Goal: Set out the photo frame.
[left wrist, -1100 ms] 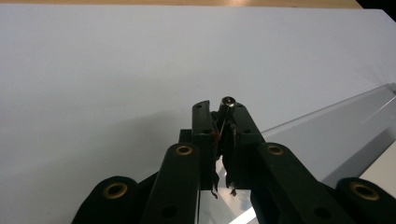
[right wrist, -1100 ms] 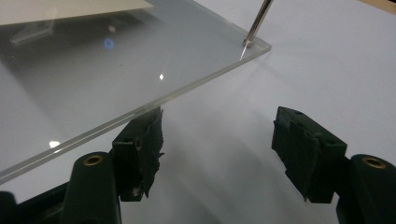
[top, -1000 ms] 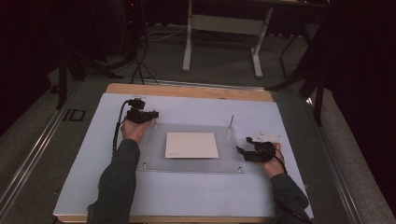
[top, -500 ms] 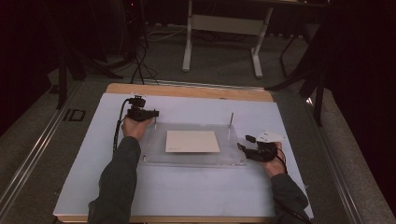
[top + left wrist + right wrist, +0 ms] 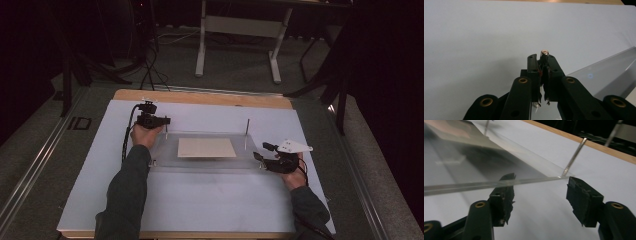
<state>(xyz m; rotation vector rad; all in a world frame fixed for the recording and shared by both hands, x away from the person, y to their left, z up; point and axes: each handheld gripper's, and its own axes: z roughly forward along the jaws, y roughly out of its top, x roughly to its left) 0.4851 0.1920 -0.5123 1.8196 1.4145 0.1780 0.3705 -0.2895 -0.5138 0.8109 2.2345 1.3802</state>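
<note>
Clear plastic sheet (image 5: pixel 205 159) lies flat in the middle of the worktop (image 5: pixel 200 200), raised a little on thin metal posts at its corners, with a pale cream card (image 5: pixel 206 147) on its centre. At the far left corner the left tool (image 5: pixel 159 120) is clenched on the top of a metal post (image 5: pixel 544 53); in the left gripper view the post's round silver head pokes up between the two black tips. Another post (image 5: pixel 247 134) stands upright at the far right corner. At the near right corner the right tool (image 5: pixel 261 152) is released, its jaws having just been opening, spread wide to either side of the sheet's edge with no pad pressing on it.

White-blue covering spreads over the worktop, with a strip of bare wood (image 5: pixel 200 97) showing along the far edge. Beyond it the room is dark: grey carpet (image 5: pixel 235 70), a white-legged stand (image 5: pixel 240 30) farther off, black cables (image 5: pixel 150 65) on the floor at far left, and a metal rail (image 5: pixel 35 165) running along the left side.
</note>
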